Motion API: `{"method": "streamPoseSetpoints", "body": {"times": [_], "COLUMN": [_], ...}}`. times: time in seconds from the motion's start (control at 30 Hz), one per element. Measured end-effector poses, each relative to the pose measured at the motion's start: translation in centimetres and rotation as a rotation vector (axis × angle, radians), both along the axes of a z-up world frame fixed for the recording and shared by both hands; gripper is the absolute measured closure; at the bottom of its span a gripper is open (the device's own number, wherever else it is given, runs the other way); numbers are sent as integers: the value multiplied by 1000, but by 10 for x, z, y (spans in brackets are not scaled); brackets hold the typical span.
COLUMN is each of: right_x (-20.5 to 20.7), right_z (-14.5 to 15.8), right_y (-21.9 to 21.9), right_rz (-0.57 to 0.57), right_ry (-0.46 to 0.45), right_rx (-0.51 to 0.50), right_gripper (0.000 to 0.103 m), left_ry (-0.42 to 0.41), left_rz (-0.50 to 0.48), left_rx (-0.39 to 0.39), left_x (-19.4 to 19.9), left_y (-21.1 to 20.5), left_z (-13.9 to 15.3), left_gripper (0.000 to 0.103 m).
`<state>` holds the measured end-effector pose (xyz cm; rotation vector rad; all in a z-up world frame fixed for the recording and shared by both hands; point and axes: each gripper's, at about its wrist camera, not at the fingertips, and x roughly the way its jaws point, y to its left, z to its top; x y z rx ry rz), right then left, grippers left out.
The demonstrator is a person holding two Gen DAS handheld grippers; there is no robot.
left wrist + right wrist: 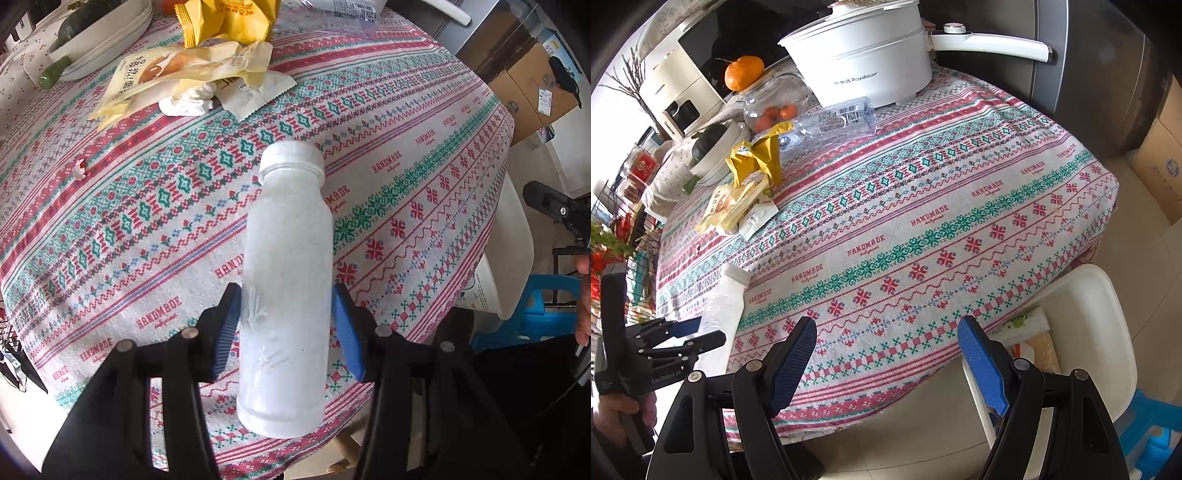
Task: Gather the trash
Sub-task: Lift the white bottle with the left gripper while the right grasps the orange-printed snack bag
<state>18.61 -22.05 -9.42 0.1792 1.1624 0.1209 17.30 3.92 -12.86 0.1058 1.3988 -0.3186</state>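
Nearest, the left gripper (286, 325) gripped a white plastic bottle (286, 288) between its 2 blue pads, low on the body with the capped end pointing away, held above the near edge of the patterned tablecloth (406, 155). The right gripper (886, 350) hung with its jaws spread wide and nothing between them, above the near right edge of the table beside a white chair (1100, 317). Farther off on the left lay yellow snack wrappers (177, 74) with a crumpled tissue (188, 101), then a clear flattened bottle (834, 122), and farthest a white electric pot (864, 55).
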Motion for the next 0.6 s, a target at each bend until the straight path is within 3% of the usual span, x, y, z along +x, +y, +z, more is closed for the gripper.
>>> {"method": "streamPoseSetpoints", "body": {"times": [0.13, 0.33, 0.6], "right_x": [4, 20, 64], "right_z": [-2, 4, -1], "right_y": [7, 27, 89], "right_rz": [6, 50, 122], "right_ry": [8, -3, -4], "right_rx": [-7, -14, 104], "right_gripper": [23, 23, 23], "left_ry": [-54, -238, -372], "left_rz": [18, 195, 331], "left_rx": [18, -107, -174], "left_x": [-5, -15, -20], "left_y": [2, 46, 84], "left_z": [7, 66, 94], "left_gripper": [53, 53, 53]}}
